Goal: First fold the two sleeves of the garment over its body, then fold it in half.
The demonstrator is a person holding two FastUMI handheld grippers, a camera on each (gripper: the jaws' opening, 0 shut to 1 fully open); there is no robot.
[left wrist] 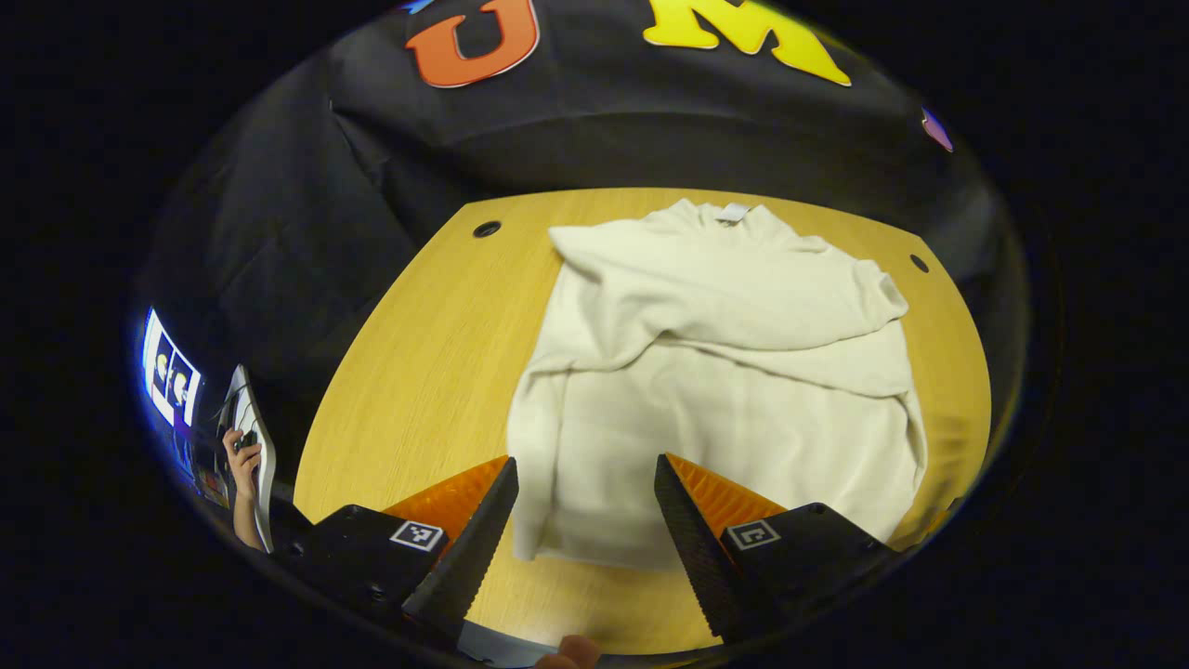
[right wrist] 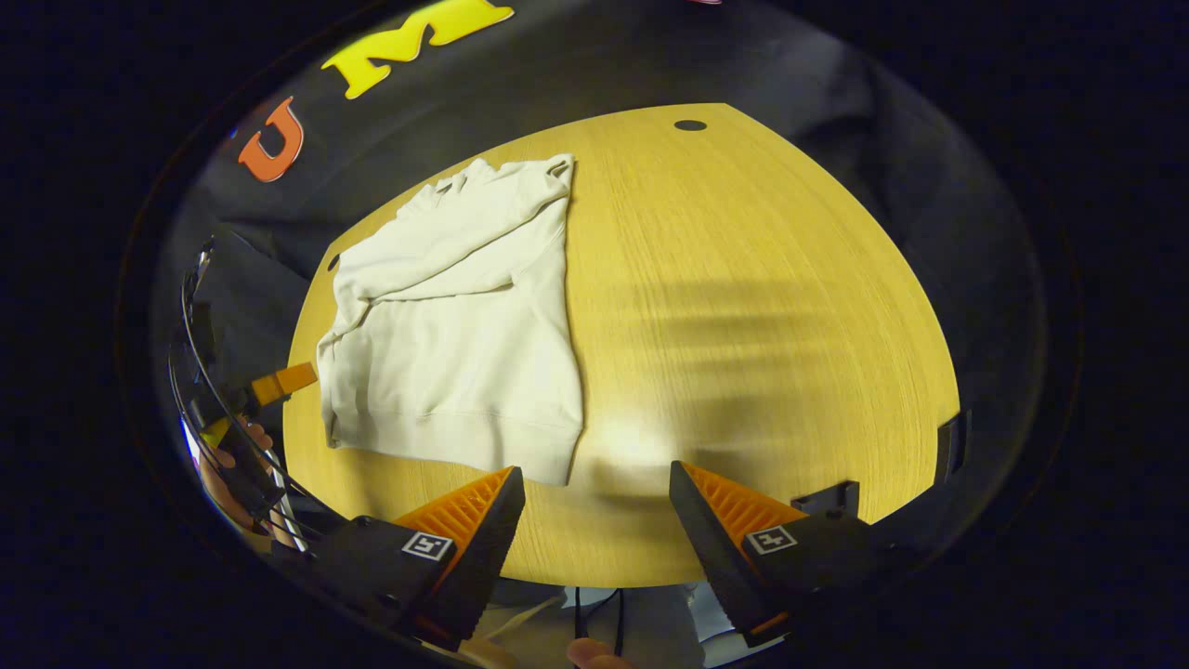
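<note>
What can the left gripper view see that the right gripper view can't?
Left gripper view: a small white neck label at the collar, a lit screen, and a person's hand beside it.

Right gripper view: a big bare stretch of table with soft shadows, a black bracket on its edge, and the other gripper far off at the side.

Both: the cream long-sleeved garment, sleeves folded across its body, on the round yellow wooden table. The left gripper and right gripper are each open.

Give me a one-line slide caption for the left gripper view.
Open left claw hovers above the near hem of a cream garment, sleeves already folded across its body, on a wooden table.
</note>
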